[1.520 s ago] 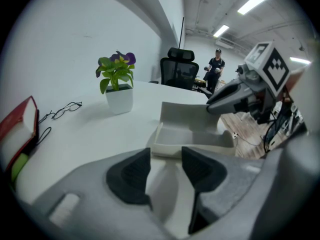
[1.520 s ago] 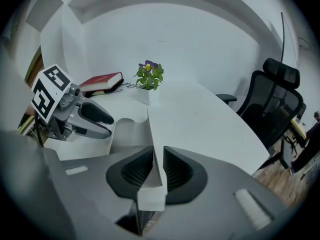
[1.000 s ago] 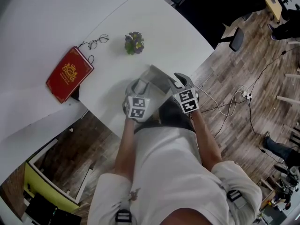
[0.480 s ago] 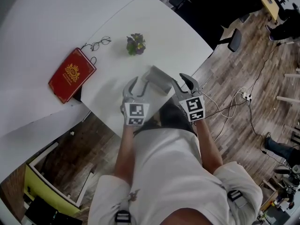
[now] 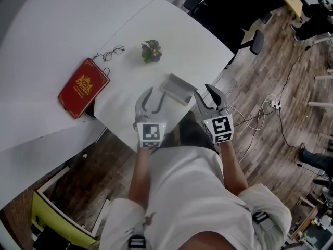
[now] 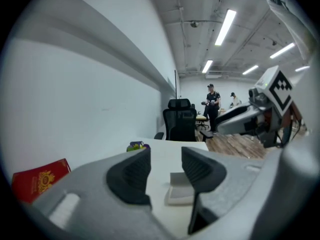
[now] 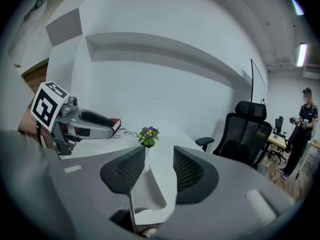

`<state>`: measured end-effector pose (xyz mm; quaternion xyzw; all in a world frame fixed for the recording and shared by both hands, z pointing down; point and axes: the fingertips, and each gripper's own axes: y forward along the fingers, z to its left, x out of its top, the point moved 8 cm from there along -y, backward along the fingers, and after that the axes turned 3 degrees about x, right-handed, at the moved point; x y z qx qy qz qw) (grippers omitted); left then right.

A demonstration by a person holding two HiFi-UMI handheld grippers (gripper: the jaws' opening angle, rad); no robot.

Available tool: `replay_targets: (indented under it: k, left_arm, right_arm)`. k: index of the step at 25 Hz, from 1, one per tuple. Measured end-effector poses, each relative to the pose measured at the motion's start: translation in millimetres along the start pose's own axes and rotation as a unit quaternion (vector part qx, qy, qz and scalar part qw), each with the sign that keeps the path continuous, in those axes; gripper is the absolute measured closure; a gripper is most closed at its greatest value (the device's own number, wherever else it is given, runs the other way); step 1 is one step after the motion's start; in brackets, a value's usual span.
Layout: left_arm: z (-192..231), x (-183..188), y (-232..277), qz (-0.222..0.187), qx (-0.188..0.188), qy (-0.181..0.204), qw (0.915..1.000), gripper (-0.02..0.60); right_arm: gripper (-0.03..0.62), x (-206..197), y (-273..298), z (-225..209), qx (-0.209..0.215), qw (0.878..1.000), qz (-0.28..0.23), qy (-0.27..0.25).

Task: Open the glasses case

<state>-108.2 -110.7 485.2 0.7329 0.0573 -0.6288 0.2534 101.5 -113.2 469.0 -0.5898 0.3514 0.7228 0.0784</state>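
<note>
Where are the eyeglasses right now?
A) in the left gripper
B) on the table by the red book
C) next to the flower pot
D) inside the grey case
B: the eyeglasses lie on the white table at the red book's far corner, well apart from the glasses case.

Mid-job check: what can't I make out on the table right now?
Inside of the glasses case: too small in the head view; in the left gripper view a finger of the left gripper covers its right side.
The glasses: head view, too small to tell folded or open.
Cover print of the red book: head view, too small to read.
</note>
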Motion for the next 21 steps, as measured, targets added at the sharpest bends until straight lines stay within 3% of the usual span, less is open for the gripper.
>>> replay_targets:
  k: [10,21]
  left_arm:
    - [-3.3,12.1,-16.1,-0.026,-0.013,0.005,0.9996,0.391]
    - [1.6,23.2,-14.2,-0.040,-0.005,0.008,0.9992,0.393]
  right_arm:
    - [0.428,7.5,-14.4,10.6,-0.020,1.000,-0.014,-0.003]
    - [0.428,18.6,-8.9,6.3,-0.014,1.000,-0.020,-0.010]
